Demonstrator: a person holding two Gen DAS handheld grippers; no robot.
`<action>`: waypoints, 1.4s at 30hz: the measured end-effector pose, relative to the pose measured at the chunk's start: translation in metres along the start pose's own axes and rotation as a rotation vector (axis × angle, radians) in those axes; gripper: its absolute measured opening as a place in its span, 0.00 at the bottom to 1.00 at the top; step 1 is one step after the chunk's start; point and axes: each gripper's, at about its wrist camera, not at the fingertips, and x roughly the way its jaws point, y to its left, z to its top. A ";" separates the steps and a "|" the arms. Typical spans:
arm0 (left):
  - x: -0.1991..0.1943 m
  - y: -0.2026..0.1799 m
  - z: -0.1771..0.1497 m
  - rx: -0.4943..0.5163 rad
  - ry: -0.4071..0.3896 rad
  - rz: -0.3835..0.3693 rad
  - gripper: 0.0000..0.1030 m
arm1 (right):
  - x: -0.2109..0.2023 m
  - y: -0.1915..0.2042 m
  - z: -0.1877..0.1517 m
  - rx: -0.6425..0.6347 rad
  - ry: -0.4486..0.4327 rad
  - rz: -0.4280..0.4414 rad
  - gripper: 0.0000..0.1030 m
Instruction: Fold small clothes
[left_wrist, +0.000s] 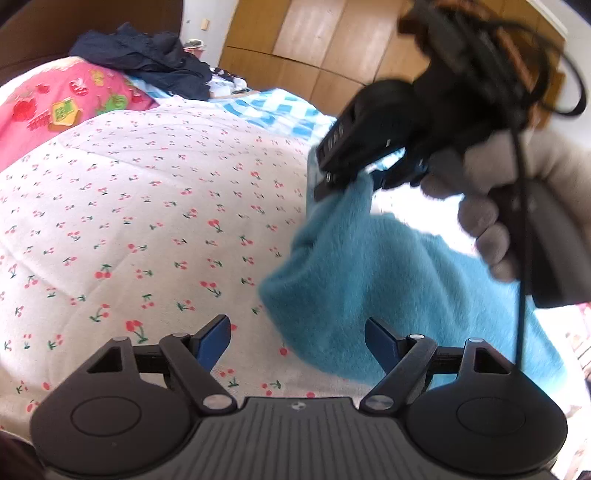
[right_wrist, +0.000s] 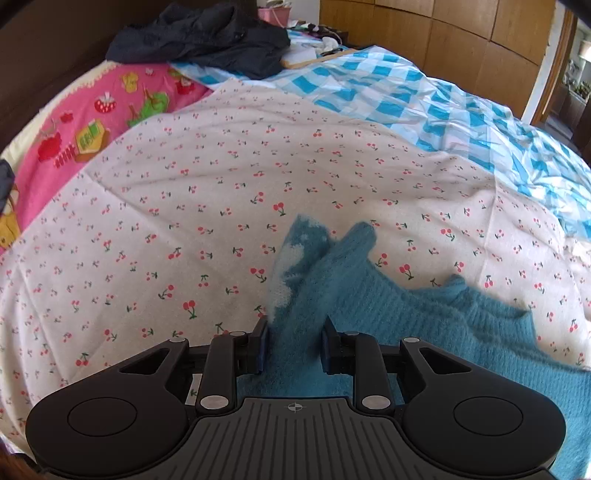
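A fluffy teal sweater lies on the cherry-print sheet, with one sleeve lifted. My right gripper is shut on that sleeve, and the fabric is bunched between its pads. In the left wrist view the right gripper hangs over the bed at the upper right, and the teal sweater drapes down from it. A person's hand holds its handle. My left gripper stands open low over the sheet, its right finger against the sweater's lower edge, and grips nothing.
A heap of dark navy clothes lies at the far end of the bed. A pink fruit-print blanket is on the left and a blue checked quilt on the right. Wooden wardrobe doors stand behind.
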 end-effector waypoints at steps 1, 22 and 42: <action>0.002 -0.001 -0.001 0.007 0.008 0.004 0.81 | -0.002 -0.004 -0.002 0.014 -0.006 0.009 0.23; 0.009 -0.015 0.007 0.080 -0.020 0.011 0.42 | -0.019 -0.027 -0.015 0.095 -0.044 0.052 0.23; 0.009 0.001 0.011 -0.003 -0.027 0.010 0.42 | -0.002 -0.008 -0.006 0.093 -0.022 0.034 0.23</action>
